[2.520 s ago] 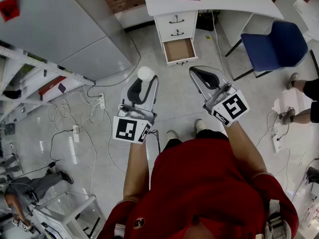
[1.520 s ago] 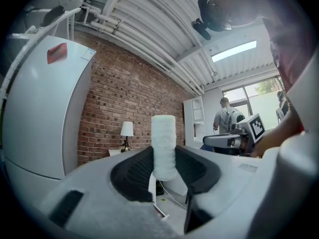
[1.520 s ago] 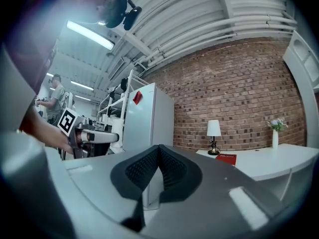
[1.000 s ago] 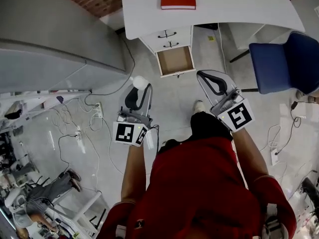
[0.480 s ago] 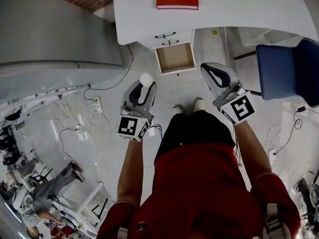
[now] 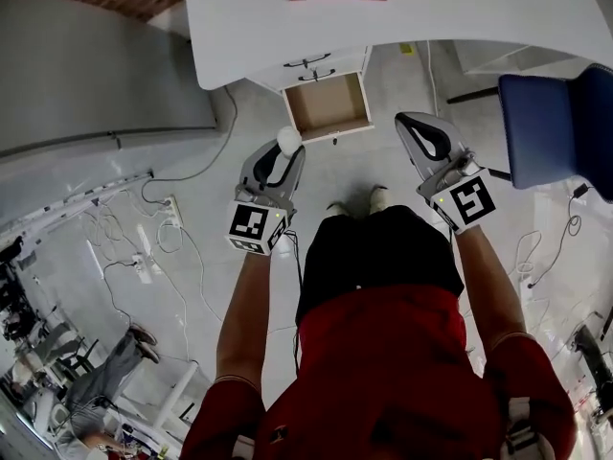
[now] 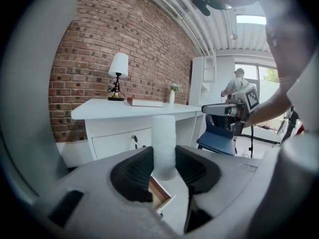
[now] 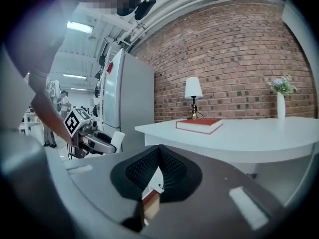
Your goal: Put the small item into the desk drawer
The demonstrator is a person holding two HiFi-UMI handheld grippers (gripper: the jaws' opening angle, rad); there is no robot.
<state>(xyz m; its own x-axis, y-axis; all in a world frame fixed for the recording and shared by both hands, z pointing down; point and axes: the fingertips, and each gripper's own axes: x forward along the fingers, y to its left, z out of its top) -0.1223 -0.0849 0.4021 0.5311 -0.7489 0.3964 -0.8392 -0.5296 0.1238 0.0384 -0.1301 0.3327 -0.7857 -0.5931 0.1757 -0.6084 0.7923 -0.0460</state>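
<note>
White cylinder sits clamped in the left hand-held gripper, near the open drawer; the right hand-held gripper is closed, empty.

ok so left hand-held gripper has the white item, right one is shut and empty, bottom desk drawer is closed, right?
No, the bottom desk drawer stands pulled open, as the head view shows. The rest holds: the left hand-held gripper grips the white item, the right hand-held gripper is shut and empty.
</note>
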